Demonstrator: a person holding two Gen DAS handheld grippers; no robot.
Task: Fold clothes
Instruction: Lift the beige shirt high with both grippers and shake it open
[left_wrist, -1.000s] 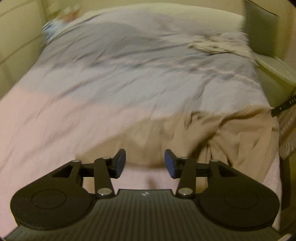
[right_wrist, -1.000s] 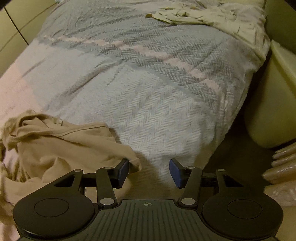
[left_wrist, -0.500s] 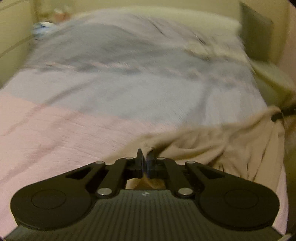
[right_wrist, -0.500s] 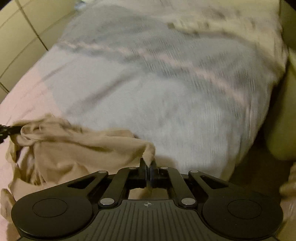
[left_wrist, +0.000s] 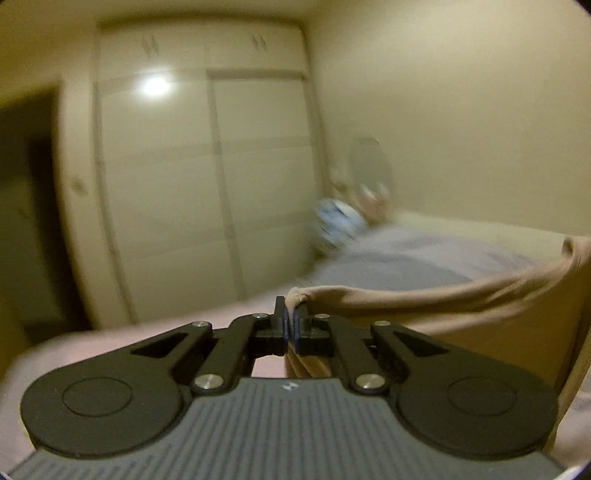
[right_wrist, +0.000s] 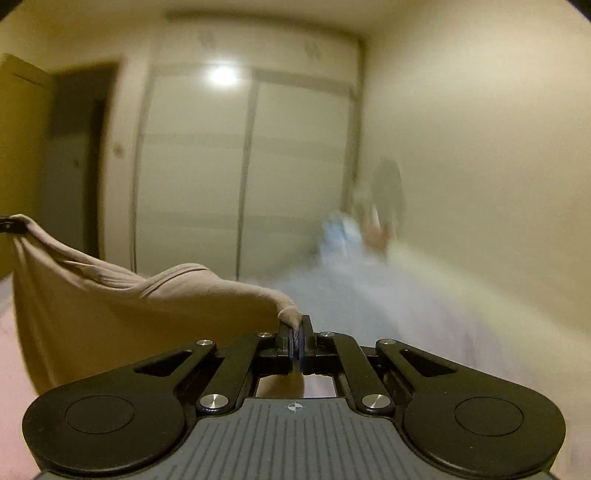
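A beige garment (left_wrist: 461, 306) hangs stretched in the air between both grippers, above the bed. My left gripper (left_wrist: 290, 317) is shut on one corner of it, and the cloth runs off to the right edge of that view. In the right wrist view the beige garment (right_wrist: 122, 310) sags to the left, where the tip of the other gripper shows at the frame edge. My right gripper (right_wrist: 297, 326) is shut on the opposite corner. Both views are blurred and point almost level across the room.
The bed (left_wrist: 406, 266) with a grey-blue blanket and pink sheet lies below. A cream wardrobe (left_wrist: 207, 177) with sliding doors fills the far wall. A dark doorway (right_wrist: 77, 162) is at left. Blurred blue and pink items (left_wrist: 340, 221) sit at the bed's far corner.
Both grippers went from open over the garment to shut on its corners, then rose fast and tilted up from the bed. The garment came up off the bed, spread between them.
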